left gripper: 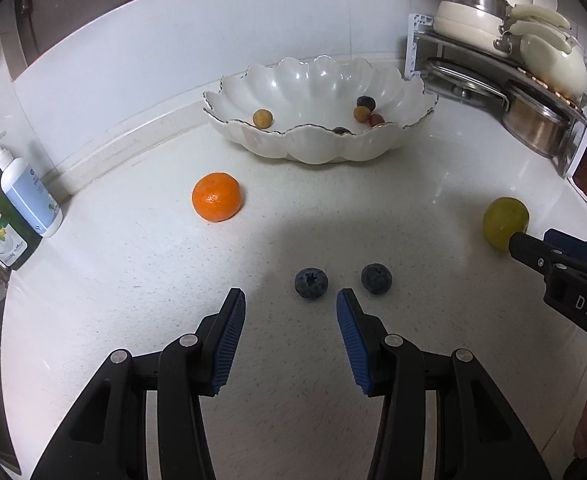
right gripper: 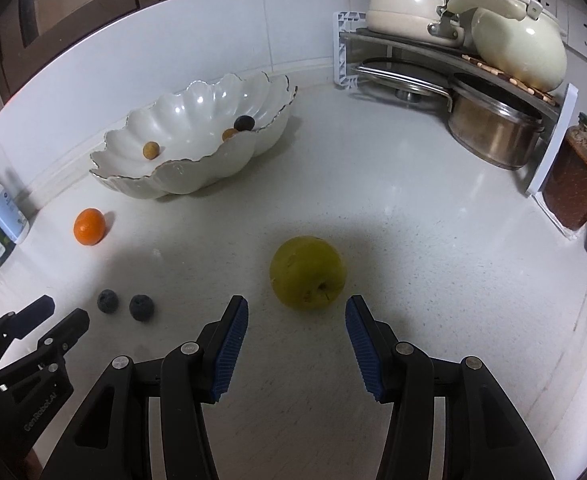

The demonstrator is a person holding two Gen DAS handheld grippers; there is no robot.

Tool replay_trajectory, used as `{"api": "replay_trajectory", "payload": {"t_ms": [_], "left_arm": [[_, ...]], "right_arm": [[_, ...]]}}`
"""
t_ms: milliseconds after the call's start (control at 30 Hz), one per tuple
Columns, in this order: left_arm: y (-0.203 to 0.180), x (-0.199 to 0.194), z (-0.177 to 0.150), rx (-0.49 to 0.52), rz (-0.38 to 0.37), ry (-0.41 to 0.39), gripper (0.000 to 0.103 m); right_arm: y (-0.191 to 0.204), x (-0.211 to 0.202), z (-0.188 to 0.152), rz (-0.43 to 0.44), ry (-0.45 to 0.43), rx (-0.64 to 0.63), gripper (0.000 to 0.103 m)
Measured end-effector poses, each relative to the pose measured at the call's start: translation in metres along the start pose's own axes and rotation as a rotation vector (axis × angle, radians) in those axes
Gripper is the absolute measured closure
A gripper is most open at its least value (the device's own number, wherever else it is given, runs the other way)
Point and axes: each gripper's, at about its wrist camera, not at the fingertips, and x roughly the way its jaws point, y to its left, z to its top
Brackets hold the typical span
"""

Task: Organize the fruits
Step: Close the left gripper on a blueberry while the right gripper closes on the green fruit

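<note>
both tongs (left gripper: pixel 291 302) (right gripper: pixel 296 308) low, spread, level

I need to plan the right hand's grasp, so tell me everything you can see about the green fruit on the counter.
The green fruit is round, yellow-green and matte, apple-like, with a small brownish dimple and a short crease facing the right wrist camera. It looks whole and lies loose on the white speckled counter, casting a shadow behind it. It sits just ahead of the open right gripper, roughly centred between the blue ribbed pads, which do not touch it. Nothing else touches it; it lies apart from the bowl and the other fruits.
</note>
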Motion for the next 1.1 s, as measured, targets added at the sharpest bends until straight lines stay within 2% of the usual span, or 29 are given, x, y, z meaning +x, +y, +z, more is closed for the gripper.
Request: {"api": "replay_trajectory", "payload": {"t_ms": [667, 867, 1100], "left_arm": [[-0.004, 0.03, 0.011, 0.008, -0.002, 0.064, 0.057], [-0.006, 0.039, 0.013, 0.012, -0.014, 0.087, 0.061], [-0.007, 0.04, 0.012, 0.005, -0.023, 0.093, 0.073]], "right_arm": [[-0.003, 0.026, 0.015, -0.01, 0.03, -0.032, 0.051], [-0.005, 0.031, 0.018, -0.018, 0.037, -0.029, 0.051], [-0.006, 0.034, 0.019, -0.015, 0.034, -0.03, 0.051]]}}
